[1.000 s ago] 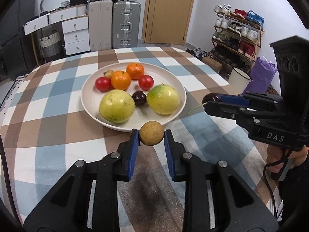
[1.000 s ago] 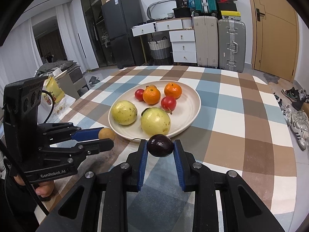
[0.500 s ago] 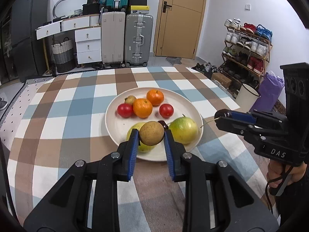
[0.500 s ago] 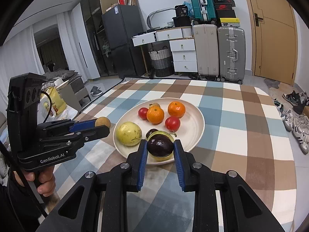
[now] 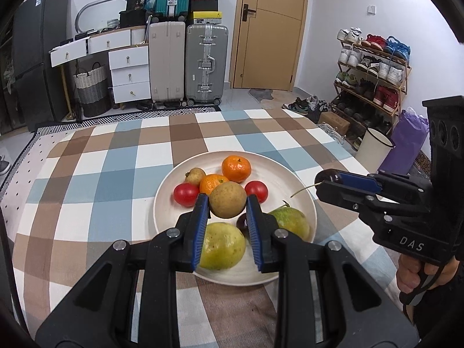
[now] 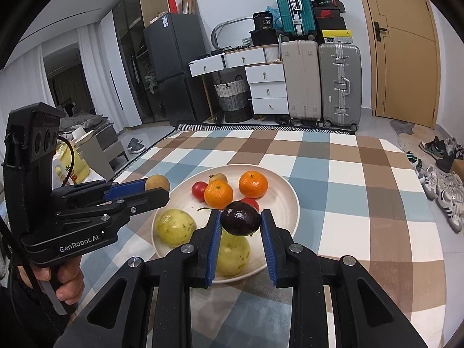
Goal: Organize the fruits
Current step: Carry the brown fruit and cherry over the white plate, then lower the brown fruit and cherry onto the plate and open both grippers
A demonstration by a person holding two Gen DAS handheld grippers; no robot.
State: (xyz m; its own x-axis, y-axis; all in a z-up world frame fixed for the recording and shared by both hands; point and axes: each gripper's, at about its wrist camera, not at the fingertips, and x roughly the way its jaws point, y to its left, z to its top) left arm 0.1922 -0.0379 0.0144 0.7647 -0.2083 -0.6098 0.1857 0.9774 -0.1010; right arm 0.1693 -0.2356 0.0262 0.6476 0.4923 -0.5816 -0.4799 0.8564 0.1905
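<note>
Left wrist view: your left gripper (image 5: pixel 227 206) is clamped on a tan fruit (image 5: pixel 228 199), the right gripper (image 6: pixel 240 220) on a dark plum (image 6: pixel 240 222), both carried above the plate (image 5: pixel 301 200). Next, probably lower each into a free spot and part the fingers.

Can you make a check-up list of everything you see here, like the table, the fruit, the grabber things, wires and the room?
Surface: table under a checked cloth.
Job's things: white plate holding two oranges, two tomatoes, two big yellow-green fruits, a small brown fruit and a dark one.
Clutter: nothing seen on the cloth.
Grippers: left gripper, jaws shut on a round brown fruit; right gripper, jaws shut on a dark purple fruit.
Cables: black cable on the left gripper.
Surroundings: suitcases, drawers, door, shoe rack, fridge.
</note>
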